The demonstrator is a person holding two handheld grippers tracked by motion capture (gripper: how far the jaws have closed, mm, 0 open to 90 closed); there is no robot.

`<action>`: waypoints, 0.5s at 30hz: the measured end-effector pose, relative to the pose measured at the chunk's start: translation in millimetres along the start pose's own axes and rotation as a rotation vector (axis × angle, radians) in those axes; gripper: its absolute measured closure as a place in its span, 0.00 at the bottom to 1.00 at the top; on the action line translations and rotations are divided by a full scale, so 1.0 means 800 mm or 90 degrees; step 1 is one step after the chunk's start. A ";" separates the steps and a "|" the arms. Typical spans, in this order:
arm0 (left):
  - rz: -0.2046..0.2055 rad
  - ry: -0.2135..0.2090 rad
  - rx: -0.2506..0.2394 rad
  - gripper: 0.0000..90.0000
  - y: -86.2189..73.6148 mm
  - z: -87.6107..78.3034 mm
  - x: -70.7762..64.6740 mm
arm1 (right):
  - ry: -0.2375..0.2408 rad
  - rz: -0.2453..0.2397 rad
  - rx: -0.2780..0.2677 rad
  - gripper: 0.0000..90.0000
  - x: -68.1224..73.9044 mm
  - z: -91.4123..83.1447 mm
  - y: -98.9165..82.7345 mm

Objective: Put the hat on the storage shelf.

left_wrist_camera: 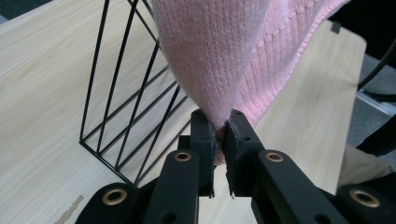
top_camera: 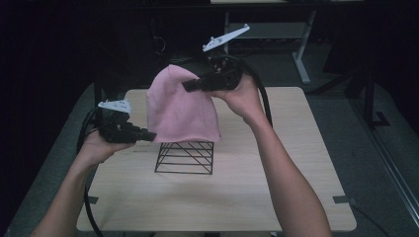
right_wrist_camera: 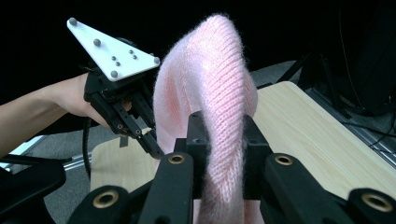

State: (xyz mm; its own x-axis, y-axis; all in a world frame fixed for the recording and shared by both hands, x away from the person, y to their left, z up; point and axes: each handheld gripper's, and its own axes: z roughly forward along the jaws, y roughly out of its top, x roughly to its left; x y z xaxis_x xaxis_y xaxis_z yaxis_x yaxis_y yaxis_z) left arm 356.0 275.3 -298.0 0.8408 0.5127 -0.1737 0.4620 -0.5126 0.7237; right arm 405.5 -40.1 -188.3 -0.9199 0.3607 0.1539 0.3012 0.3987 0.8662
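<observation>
Hat [top_camera: 182, 106] of pink knit hangs over the black wire rack [top_camera: 185, 158] at the middle of the worktop [top_camera: 276, 187]. The left claw [top_camera: 150, 135] pinches its lower left edge; the right claw [top_camera: 190, 85] pinches the fabric near its top.

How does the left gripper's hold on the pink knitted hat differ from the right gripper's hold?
The left gripper pinches the lower edge of the pink knitted hat, low beside the black wire rack; the right gripper grips it near the top, higher up. The left gripper holds a thin corner of fabric; the right gripper holds a thicker fold. Both are shut on the hat.
</observation>
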 end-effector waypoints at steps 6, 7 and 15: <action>0.010 0.012 0.021 0.92 0.005 0.018 -0.001 | -0.004 0.009 -0.004 0.87 -0.007 -0.004 -0.015; 0.016 0.015 0.029 0.92 0.005 0.021 -0.001 | -0.002 0.017 -0.006 0.87 -0.010 -0.005 -0.021; 0.014 0.024 0.036 0.92 -0.006 0.022 -0.001 | 0.017 0.018 -0.014 0.86 -0.006 0.002 -0.035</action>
State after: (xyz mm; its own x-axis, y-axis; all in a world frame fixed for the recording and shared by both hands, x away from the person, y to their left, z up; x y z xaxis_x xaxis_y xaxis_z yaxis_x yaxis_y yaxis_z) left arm 358.2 265.3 -313.3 0.8402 0.5262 -0.1314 0.4593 -0.5614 0.6884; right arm 402.3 -51.6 -213.9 -0.9179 0.3481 0.1906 0.3212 0.3697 0.8719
